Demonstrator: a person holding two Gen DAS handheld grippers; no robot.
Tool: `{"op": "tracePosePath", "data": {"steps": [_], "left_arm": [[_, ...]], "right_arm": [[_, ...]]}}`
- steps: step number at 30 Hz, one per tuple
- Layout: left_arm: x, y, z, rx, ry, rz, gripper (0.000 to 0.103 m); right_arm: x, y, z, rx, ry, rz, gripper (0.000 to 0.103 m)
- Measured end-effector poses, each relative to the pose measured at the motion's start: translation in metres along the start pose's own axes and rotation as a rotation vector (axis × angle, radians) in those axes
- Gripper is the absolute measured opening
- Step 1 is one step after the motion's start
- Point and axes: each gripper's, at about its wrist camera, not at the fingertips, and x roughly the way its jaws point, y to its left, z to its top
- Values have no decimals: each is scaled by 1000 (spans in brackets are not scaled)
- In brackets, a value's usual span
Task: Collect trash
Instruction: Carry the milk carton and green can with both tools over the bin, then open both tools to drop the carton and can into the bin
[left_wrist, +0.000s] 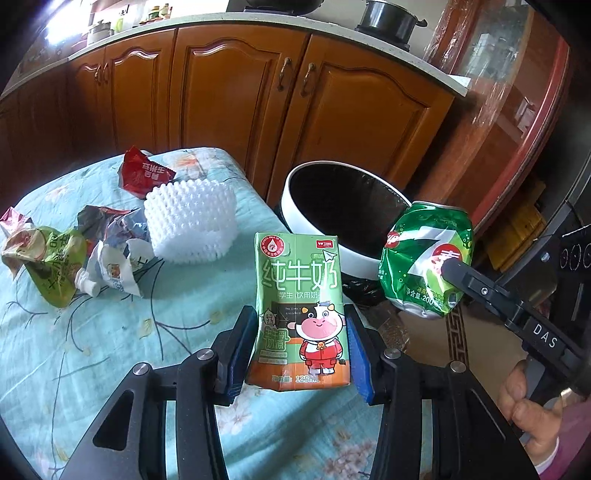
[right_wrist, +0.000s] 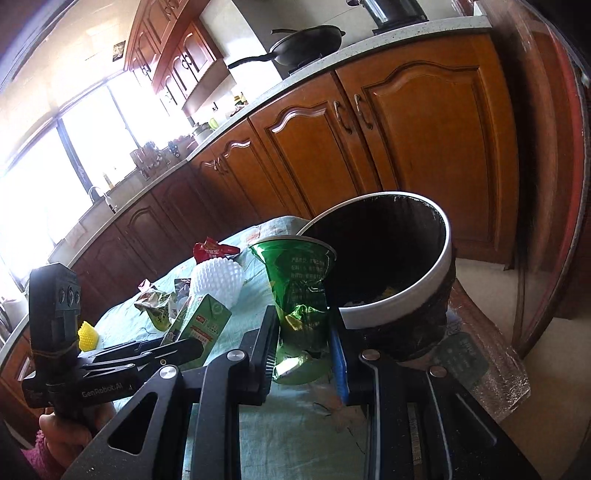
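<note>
Left fingers (left_wrist: 301, 349) pinch the light carton (left_wrist: 301, 314) low; right fingers (right_wrist: 304, 345) pinch the crushed can (right_wrist: 299, 295), probably slippery.

Daylight from the blown-out window (right_wrist: 55, 162) floods both views, leaving the wooden cabinets (left_wrist: 236, 99) warm but dimmer, glare on the glass door (left_wrist: 506, 74), and fisheye bending with dark vignetting at every edge, though focus is sharp.

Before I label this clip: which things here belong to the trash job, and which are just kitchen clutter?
Job:
milk carton, in the left gripper
crushed green can, in the right gripper
trash bin
red wrapper
white foam net
green pouch

Clutter:
wok
pot
cabinets
</note>
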Motion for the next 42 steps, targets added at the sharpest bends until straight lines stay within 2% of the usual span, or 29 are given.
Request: {"op": "tracePosePath", "data": {"steps": [10,21,33,42], "left_arm": [[25,-18,18,27,14,-18,45],[60,-38,55,74,17,-17,45],[117,-47,87,79,71,-11,45],[137,-50,96,69,81,-10,46]], "right_arm": [[0,-16,10,9,-15,-33,26],[12,-37,40,-7,-38,-103,26],[43,-54,62,-16,10,-150,26],[64,-64,70,-17,45,-180,25]]}}
